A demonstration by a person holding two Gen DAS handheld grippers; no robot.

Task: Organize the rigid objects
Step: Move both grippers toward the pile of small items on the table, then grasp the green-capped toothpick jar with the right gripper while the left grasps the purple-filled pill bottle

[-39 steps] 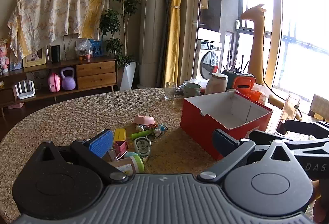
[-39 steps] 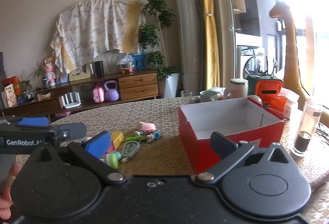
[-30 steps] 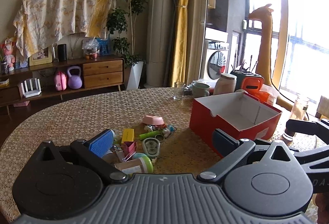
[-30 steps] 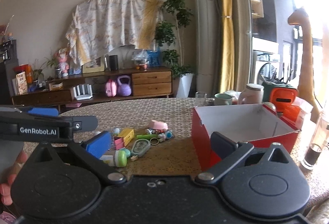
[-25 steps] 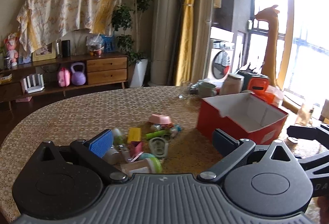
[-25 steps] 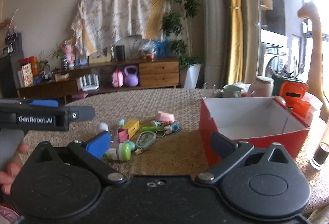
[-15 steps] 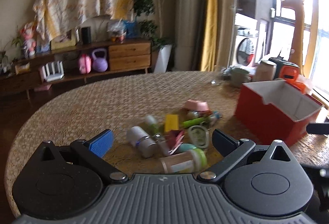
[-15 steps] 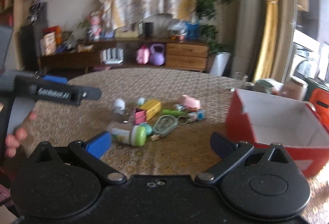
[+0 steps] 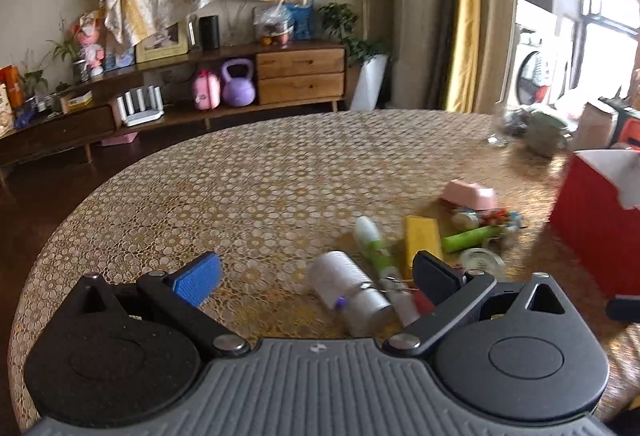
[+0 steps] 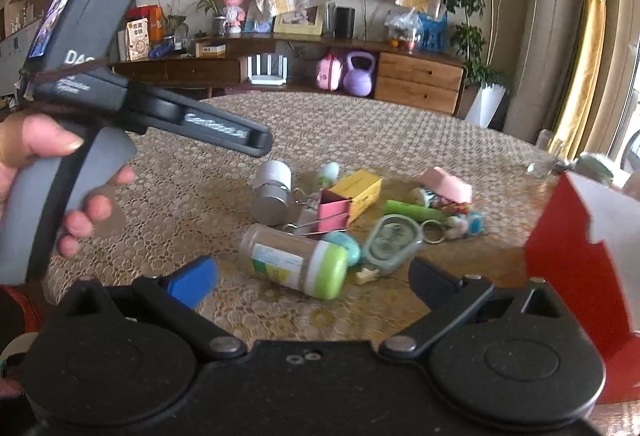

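Both my tools are spread apart and empty: the left tool [image 9: 316, 274] and the right tool [image 10: 314, 276] hang just above the tabletop [image 9: 248, 187]. The small objects, among them a green-capped bottle [image 10: 298, 266] and a yellow box [image 10: 362, 189], lie heaped left of the red box [image 10: 576, 268].

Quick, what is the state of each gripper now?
Left gripper: open, holding nothing.
Right gripper: open, holding nothing.

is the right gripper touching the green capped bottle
Apart. The right wrist view shows bare table between the open right gripper and the bottle.
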